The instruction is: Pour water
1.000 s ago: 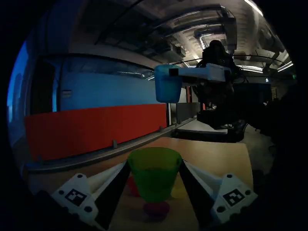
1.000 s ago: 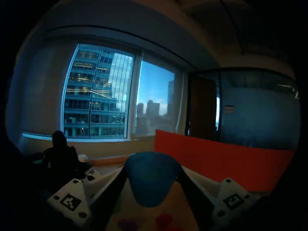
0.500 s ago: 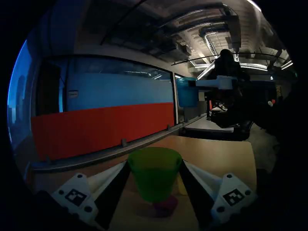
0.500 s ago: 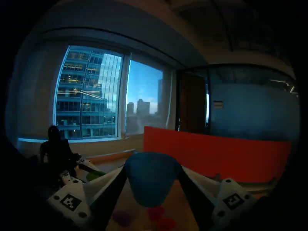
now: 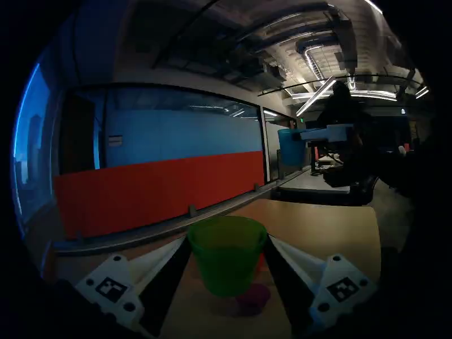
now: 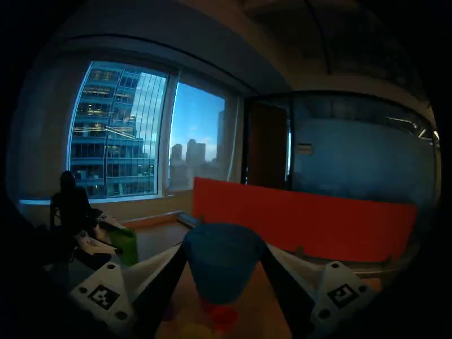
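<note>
Blue cup (image 6: 223, 263), pinched by right gripper (image 6: 222, 277), hung well apart from green cup (image 5: 227, 254), pinched by left gripper (image 5: 226, 271); tilting risked spilling.

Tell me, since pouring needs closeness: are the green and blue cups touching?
Apart. The left gripper view shows the blue cup far off, a wide gap between it and the green cup.

The left gripper (image 5: 226, 240) has two white fingers (image 5: 148, 264), wide at the base and narrow toward the tips, with black strips along the inner sides. Each finger carries a square black-and-white marker (image 5: 110, 288) on a white plate, with small dark screws (image 5: 117, 259) at the corners. The right gripper (image 6: 223, 248) has the same build: white fingers (image 6: 299, 268), black inner strips, and one square marker (image 6: 103, 295) on each.
</note>
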Motion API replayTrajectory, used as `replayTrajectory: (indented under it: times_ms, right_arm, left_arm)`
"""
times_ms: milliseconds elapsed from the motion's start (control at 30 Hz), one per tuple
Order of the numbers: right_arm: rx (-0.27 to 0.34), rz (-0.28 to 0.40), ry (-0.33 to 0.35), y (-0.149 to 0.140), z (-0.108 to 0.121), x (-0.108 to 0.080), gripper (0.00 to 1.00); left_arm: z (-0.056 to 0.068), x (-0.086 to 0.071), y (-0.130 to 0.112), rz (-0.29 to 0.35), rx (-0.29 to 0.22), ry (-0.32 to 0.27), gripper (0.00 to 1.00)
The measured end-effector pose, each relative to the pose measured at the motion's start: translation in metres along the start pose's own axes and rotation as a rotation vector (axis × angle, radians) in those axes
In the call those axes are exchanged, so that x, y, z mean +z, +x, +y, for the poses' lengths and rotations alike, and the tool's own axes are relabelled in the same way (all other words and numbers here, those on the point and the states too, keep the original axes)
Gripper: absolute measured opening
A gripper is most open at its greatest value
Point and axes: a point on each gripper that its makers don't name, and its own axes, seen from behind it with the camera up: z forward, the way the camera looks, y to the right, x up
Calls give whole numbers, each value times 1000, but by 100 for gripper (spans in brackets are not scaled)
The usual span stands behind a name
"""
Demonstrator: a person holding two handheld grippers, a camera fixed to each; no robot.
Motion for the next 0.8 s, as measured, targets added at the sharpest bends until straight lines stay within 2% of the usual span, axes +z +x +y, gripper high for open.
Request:
replayTrajectory:
  times_ms: [200,400,800]
  right_arm:
    - [-6,-3,-19,-4,10,-6,92]
    - [-11,-8,-15,-9,11,-9,93]
    - [-35,-60,-16,-32,14,-15,93]
  left_arm:
    - [-3,-1,0,-1,-3,10,87]
    - [-3,-2,-1,-3,-4,11,87]
    - [-6,-1,-10,-37,-1,14,87]
